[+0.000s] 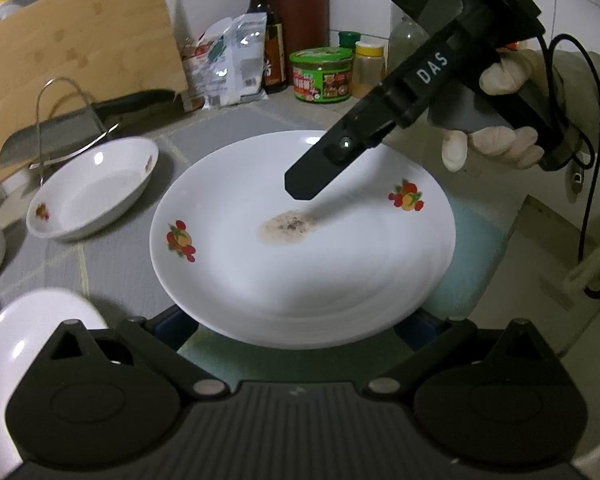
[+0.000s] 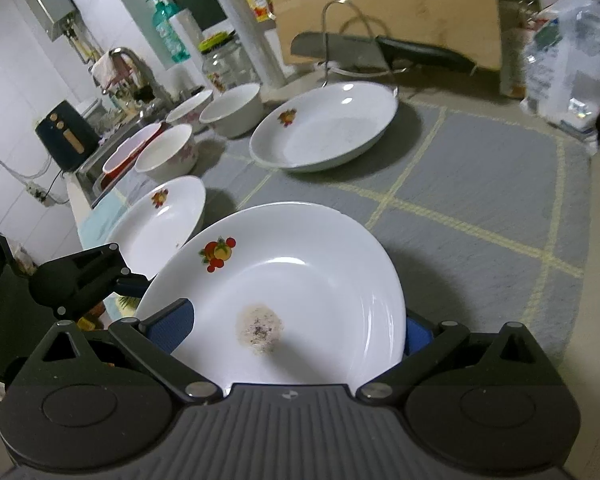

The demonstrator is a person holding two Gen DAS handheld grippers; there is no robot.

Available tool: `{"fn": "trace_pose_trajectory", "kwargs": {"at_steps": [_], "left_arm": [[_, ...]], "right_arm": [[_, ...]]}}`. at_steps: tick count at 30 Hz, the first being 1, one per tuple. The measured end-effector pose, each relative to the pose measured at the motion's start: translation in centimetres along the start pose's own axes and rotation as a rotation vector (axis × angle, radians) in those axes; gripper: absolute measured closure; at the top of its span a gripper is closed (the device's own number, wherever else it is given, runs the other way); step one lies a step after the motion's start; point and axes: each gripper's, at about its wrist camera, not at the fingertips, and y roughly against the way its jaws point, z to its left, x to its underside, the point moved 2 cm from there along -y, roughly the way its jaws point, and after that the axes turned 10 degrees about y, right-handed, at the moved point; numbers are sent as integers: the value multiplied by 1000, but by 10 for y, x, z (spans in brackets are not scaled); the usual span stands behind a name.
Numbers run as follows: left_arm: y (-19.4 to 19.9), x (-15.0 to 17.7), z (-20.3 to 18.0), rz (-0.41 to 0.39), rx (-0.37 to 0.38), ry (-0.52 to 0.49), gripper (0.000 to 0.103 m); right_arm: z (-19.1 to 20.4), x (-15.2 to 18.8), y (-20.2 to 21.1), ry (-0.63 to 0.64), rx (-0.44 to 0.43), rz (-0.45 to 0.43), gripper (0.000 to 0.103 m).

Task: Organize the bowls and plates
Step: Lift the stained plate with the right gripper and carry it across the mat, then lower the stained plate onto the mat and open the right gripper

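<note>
Centre of both views, my stained white plate (image 1: 300, 240) lifted over the grey mat (image 2: 480, 200), left gripper (image 1: 300, 334) fingers seemingly under its near rim, grip unclear, right gripper (image 2: 300, 338) straddling its edge, clamp uncertain, second plate (image 2: 324, 132) upper centre, bowls (image 2: 232, 110) upper left.

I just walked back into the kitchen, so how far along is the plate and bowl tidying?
Nothing looks stacked yet. In hand: the white fruit-print plate with a brown stain is held by both the left gripper and the right gripper. Left: two more white fruit-print plates lie apart on the grey mat, and white bowls stand loose near the sink.
</note>
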Motion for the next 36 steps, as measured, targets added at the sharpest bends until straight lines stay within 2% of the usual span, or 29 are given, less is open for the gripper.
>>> {"fn": "trace_pose_trajectory", "kwargs": {"at_steps": [9,16,26,36], "left_arm": [[-34,-29,-15,-17,12,-32,1],[-64,-46,-22,-26,7,-52,1],[-95,-66,-14,-21,-3,-53,1],[-110,-75,-3,-10,-24,-38,1]], "right_arm": [[-36,3,20,-17,66,-37,0],[-61,0,21,-26,120,-48,0],[-93,-7,14,-37,168,-54,0],[-106,-10,2,-36,187,-45,0]]}}
